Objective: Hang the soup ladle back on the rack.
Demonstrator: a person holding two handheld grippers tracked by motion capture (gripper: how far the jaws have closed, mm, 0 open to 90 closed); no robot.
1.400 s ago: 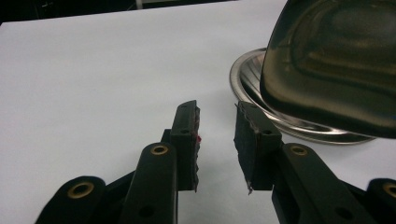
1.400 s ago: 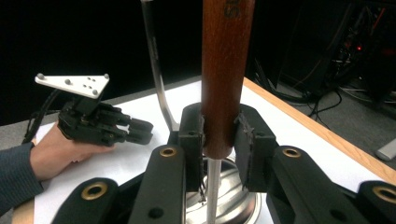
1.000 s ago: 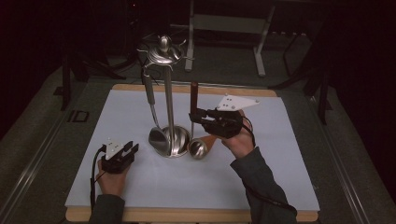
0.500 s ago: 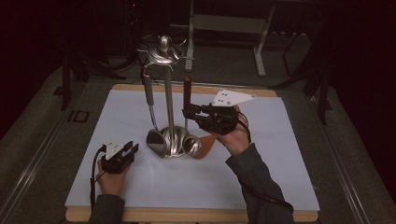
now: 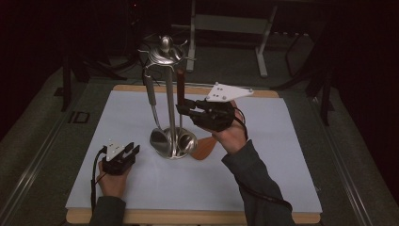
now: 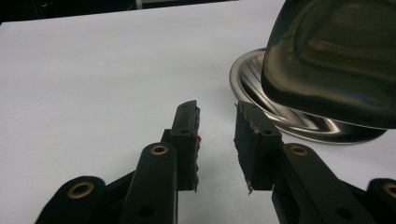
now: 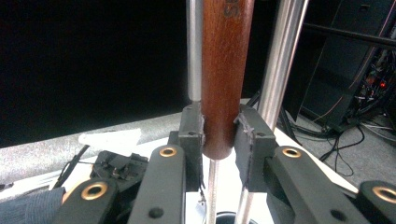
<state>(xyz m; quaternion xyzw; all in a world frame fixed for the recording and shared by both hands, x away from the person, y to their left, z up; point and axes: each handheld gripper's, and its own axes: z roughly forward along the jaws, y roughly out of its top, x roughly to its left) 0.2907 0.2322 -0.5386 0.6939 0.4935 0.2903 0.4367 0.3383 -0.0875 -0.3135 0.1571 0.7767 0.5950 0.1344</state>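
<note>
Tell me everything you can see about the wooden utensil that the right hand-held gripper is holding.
The wooden utensil has a round, reddish-brown handle and a flat, wider orange-brown blade low beside the stand's base. It stands about upright next to the metal stand. The right hand-held gripper is shut on its handle, both pads pressing its sides. Whether the blade touches the white mat is unclear.

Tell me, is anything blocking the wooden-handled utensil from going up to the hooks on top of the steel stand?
Nothing visible. The right gripper clamps the wooden handle upright beside the stand's pole; above it, toward the hook crown, the path looks free. The hung ladle sits on the pole's other side.
</note>
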